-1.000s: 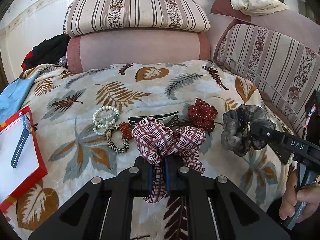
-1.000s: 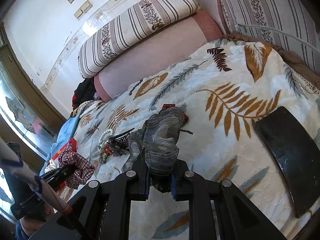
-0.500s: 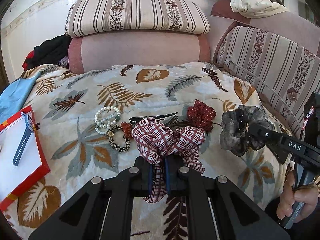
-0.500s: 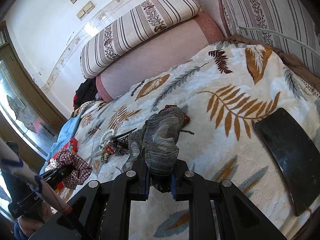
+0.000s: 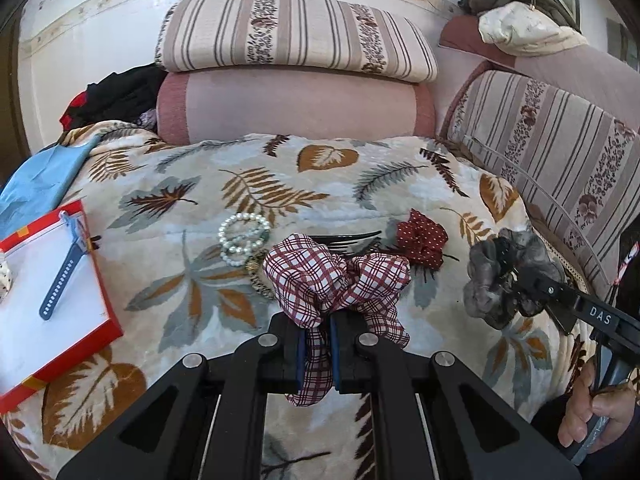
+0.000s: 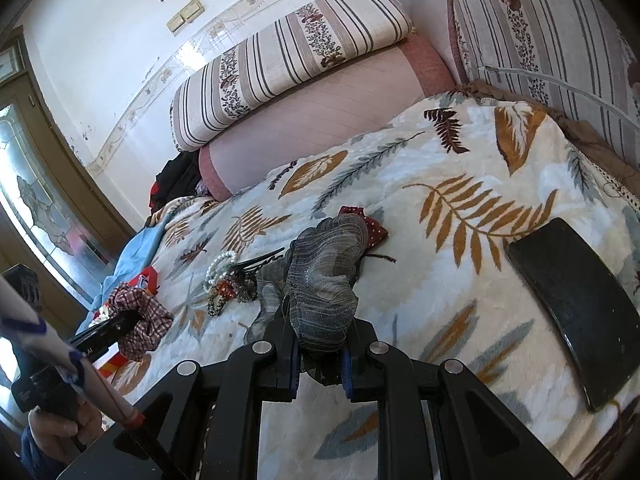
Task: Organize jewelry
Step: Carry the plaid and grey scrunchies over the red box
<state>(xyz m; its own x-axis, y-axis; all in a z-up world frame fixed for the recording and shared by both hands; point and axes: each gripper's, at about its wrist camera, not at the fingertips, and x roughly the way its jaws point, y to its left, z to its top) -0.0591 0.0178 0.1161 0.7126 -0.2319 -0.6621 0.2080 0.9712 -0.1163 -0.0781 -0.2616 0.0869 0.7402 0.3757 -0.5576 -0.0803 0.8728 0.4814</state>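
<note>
My left gripper [image 5: 315,344] is shut on a red-and-white plaid scrunchie [image 5: 336,276] and holds it above the leaf-print blanket [image 5: 180,288]. My right gripper [image 6: 320,364] is shut on a grey sheer scrunchie [image 6: 324,276], which also shows at the right of the left wrist view [image 5: 492,280]. The plaid scrunchie shows in the right wrist view [image 6: 140,316]. On the blanket lie pearl bracelets [image 5: 242,236], a black hair comb [image 5: 352,238], a red dotted scrunchie [image 5: 422,240] and a dark beaded bracelet [image 5: 258,284]. A red-rimmed white box [image 5: 52,300] at the left holds a blue strap [image 5: 66,268].
Striped and pink bolster cushions [image 5: 296,92] line the back, and a striped sofa back [image 5: 560,160] runs along the right. A black flat object [image 6: 576,300] lies on the blanket at the right. Light blue cloth [image 5: 40,184] and dark clothes [image 5: 116,96] lie at the left.
Both grippers have kept their scrunchies. The left wrist view has shifted so the red box and the bracelets sit further right. The right gripper has stayed close to the blanket.
</note>
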